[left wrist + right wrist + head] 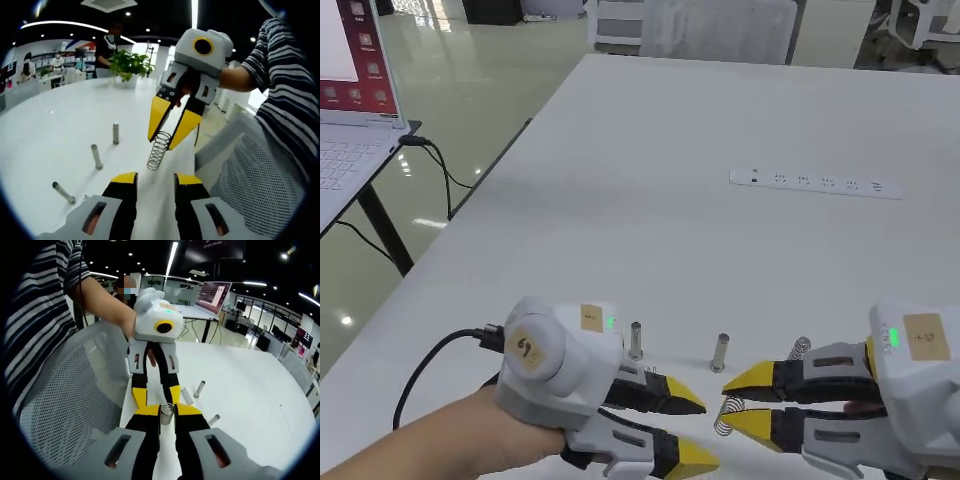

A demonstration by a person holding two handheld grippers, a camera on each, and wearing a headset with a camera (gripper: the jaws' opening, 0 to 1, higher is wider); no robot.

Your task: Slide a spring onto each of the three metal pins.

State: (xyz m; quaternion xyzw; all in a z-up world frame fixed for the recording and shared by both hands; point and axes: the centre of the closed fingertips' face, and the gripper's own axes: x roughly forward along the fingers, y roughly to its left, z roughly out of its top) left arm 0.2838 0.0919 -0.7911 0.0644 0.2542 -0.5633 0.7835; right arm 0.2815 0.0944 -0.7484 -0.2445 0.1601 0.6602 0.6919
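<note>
Two bare metal pins [636, 340] [720, 352] stand upright on the white table [650, 200]. A third pin further right carries a spring [802, 347]. In the left gripper view that sprung pin [115, 133] is the farthest, with the bare pins [96, 156] [63, 193] nearer. My right gripper [735, 400] [167, 410] is shut on one end of a loose spring [728, 415] [159, 150] [167, 413], which hangs just above the table near its front edge. Facing it tip to tip, my left gripper [698, 430] [155, 179] is open and holds nothing.
A white power strip [817, 183] lies on the far right of the table. A laptop [345, 90] sits on a stand to the left, off the table. A grey mesh chair [70, 390] is close behind the front edge. Another coil [186, 395] shows beside a pin [199, 388].
</note>
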